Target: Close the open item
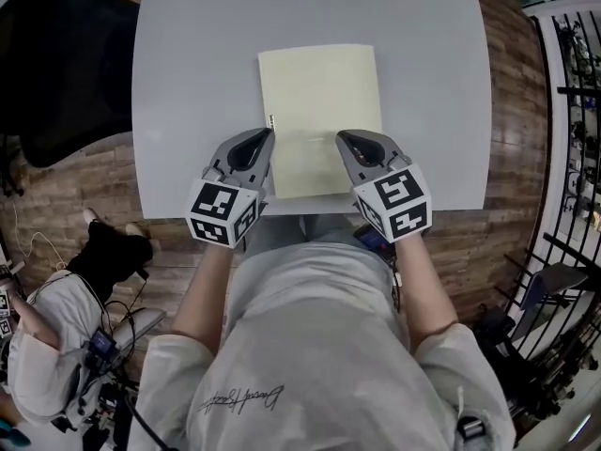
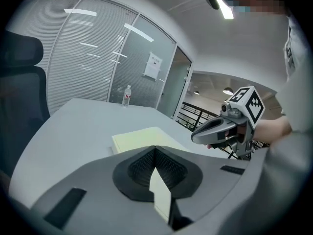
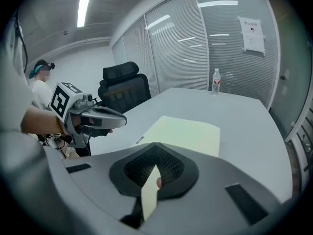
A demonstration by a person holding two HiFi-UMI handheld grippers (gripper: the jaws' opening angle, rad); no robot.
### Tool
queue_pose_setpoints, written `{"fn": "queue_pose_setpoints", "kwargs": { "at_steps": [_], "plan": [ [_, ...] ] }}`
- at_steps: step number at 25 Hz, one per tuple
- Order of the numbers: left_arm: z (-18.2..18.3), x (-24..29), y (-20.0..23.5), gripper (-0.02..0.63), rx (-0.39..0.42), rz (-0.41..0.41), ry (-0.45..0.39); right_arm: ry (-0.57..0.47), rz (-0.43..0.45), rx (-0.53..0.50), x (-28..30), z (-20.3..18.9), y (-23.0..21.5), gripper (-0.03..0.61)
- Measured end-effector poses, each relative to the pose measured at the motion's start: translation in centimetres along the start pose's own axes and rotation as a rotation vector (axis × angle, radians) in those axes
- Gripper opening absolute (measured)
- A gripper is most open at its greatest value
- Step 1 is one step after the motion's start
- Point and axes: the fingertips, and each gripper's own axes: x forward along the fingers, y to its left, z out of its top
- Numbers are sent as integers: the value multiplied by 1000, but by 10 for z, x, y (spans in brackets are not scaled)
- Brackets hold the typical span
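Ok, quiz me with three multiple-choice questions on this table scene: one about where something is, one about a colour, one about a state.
1. Where does the folder lie?
A on the table, toward the person's edge
B on the chair seat
C on the floor

2. What colour is the folder?
A red
B pale yellow
C black

3. How is the water bottle placed?
A on its side
B upside down
C upright

Answers:
1 A, it lies flat on the grey table just ahead of the person.
2 B, all three views show it pale yellow.
3 C, it stands on its base at the table's far end.
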Motion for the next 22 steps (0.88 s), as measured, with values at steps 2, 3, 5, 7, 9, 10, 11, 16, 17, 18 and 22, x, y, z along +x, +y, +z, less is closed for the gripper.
{"fn": "queue_pose_setpoints", "kwargs": {
  "at_steps": [2,3,5,7,9,10,11,16,17,18,22],
  "plan": [
    [8,-2,-4,9,14,-3,-9,-16,-2,9,-8,3,-2,12],
    [12,-3,-5,9,21,-4,-12,-25,-3,14,-11,4,-3,12],
    [17,-2,-10,9,37,-9,-10,-41,-3,26,-18,6,-6,12],
    [21,0,-19,9,51,-23,-6,-54,1,35,-25,7,-7,12],
    [26,1,-27,9,59,-33,-12,-64,8,42,-31,7,-6,12],
    [28,0,-30,9,62,-35,-16,-68,10,43,-32,8,-5,14],
    [30,0,-32,9,65,-36,-19,-73,11,43,-34,9,-5,14],
    [38,-5,-36,9,97,-41,-28,-94,15,40,-39,15,-5,12],
    [39,-6,-37,9,101,-41,-31,-96,17,40,-40,15,-4,12],
    [40,-8,-38,9,104,-39,-34,-98,19,40,-41,15,-4,12],
    [41,-12,-41,9,103,-28,-41,-101,25,40,-44,12,-4,12]
  ]
}}
